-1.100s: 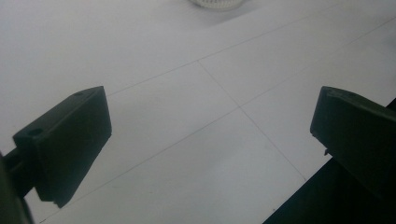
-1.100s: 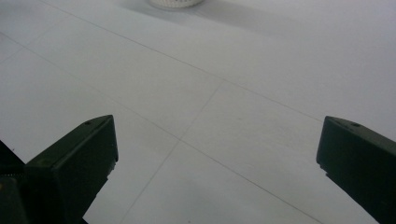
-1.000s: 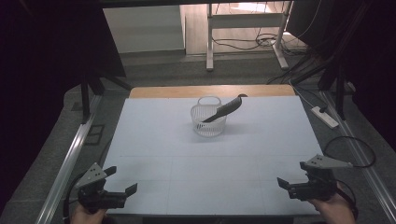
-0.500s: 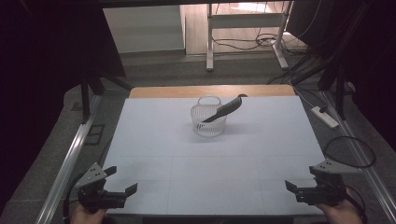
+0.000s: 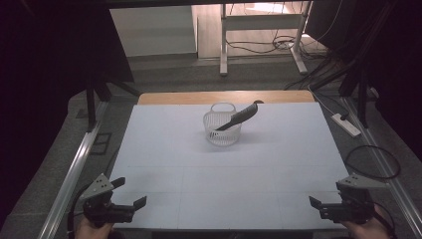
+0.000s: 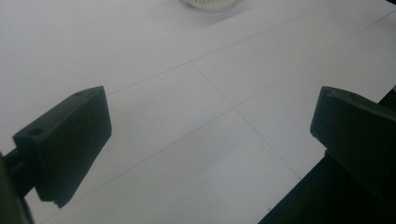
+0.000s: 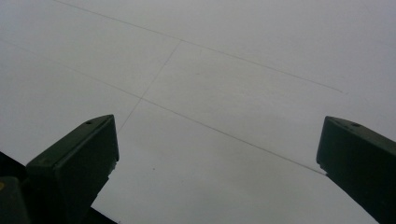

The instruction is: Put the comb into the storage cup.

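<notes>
A small white mesh basket [image 5: 222, 133] stands on the far middle of the white table [image 5: 164, 149]. A dark long-handled utensil [image 5: 240, 116] leans in it, its handle sticking out to the upper right. My left gripper [image 5: 133, 190] rests at the near left corner, open and empty. At the near right corner, my right gripper [image 5: 316, 207] is also open and holds nothing. In the left gripper view the jaws [image 6: 210, 126] stand wide apart over bare table, with the basket's base [image 6: 208, 3] at the top edge. The right gripper view has its jaws [image 7: 217, 154] spread over bare tabletop.
A bare wooden strip [image 5: 224, 96] runs along the table's far edge. Metal rails [image 5: 69, 174] flank both sides. A white power strip [image 5: 344, 124] and cables [image 5: 370, 162] lie on the floor at the right. Beyond the table stands a metal frame [image 5: 261, 22].
My right gripper has drawn back toward the near edge and slightly right. The left gripper, basket and utensil have stayed put.
</notes>
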The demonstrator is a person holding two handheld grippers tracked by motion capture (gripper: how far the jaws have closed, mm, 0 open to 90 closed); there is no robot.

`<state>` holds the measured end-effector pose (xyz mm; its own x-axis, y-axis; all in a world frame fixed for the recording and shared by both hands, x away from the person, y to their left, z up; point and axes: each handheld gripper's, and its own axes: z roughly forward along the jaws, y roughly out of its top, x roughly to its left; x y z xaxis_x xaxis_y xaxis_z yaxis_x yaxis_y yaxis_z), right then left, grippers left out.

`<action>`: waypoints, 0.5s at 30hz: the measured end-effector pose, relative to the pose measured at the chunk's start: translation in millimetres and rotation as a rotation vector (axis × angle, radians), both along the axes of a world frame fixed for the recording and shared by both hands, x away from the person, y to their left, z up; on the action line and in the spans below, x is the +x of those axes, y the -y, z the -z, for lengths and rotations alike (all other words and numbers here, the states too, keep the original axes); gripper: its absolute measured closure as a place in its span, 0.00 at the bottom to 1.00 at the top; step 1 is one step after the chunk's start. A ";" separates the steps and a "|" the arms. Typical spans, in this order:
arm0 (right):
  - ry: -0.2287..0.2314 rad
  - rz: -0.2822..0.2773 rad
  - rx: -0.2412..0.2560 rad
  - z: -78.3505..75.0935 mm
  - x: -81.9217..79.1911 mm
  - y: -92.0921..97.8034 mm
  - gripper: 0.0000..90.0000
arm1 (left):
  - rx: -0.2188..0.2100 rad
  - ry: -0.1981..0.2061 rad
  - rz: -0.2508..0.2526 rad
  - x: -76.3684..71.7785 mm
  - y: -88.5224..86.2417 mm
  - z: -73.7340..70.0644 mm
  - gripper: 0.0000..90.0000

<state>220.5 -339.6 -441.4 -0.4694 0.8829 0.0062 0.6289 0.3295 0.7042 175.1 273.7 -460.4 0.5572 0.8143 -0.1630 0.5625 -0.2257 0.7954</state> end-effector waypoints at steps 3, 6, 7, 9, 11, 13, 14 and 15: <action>-0.004 0.003 -0.005 0.9 -0.9 1.0 0.00 | -0.003 0.001 0.009 -0.1 -0.4 0.0 0.00; -0.006 0.008 -0.006 0.7 -1.7 1.6 0.00 | -0.009 0.000 0.011 0.1 -0.9 0.2 0.00; -0.008 0.009 -0.008 0.8 -1.8 1.7 0.00 | -0.009 -0.001 0.011 0.2 -0.9 0.2 0.00; -0.014 0.014 -0.013 0.9 -2.1 1.9 0.00 | -0.009 -0.002 0.012 0.4 -0.9 0.3 0.00; -0.021 0.019 -0.021 1.1 -2.1 2.1 0.00 | -0.009 -0.003 0.012 0.5 -1.0 0.3 0.00; -0.029 0.024 -0.026 1.6 -1.9 2.2 0.00 | -0.010 -0.004 0.011 0.7 -1.1 0.4 0.00; -0.035 0.028 -0.029 1.8 -1.7 2.2 0.00 | -0.010 -0.004 0.011 0.7 -1.1 0.5 0.00; -0.041 0.031 -0.032 2.2 -1.4 2.3 0.00 | -0.010 -0.005 0.011 0.7 -1.1 0.5 0.00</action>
